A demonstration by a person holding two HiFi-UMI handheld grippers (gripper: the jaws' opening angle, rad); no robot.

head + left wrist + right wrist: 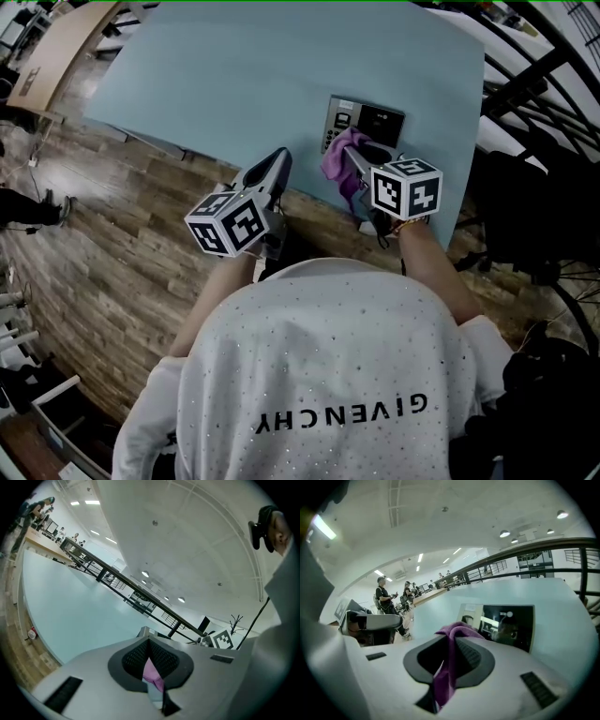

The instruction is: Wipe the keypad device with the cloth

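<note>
Plainly, we hold the cloth (336, 161) in our right hand-held gripper (349, 150). Its two dark pads are pressed onto the purple fabric, which bunches up over the tips and trails down in a narrow strip between them. The cloth sits over the near left corner of the keypad device (375, 119), where the buttons are. From the head view it overlaps that corner, but we cannot tell whether it actually touches.

The keypad device lies flat on the pale blue bench (234, 84), close to the near edge and toward the right end. Its keypad is on the left part and a glossy dark panel fills the rest. In the right gripper view that panel reflects the ceiling lights.

Our left hand-held gripper (279, 159) hovers over the near edge of the bench, just left of the device and apart from it, and points roughly toward it. Its pads meet at the tips, so the jaws are together. A small pink sliver shows low in the gap behind the tips, and we cannot tell what it is or whether it is pinched.

Both marker cubes hang over the near edge, the left one above the wooden floor (122, 253). A black railing (534, 66) runs past the right end of the bench. In the right gripper view, a few people (386, 597) stand well beyond the far edge.
</note>
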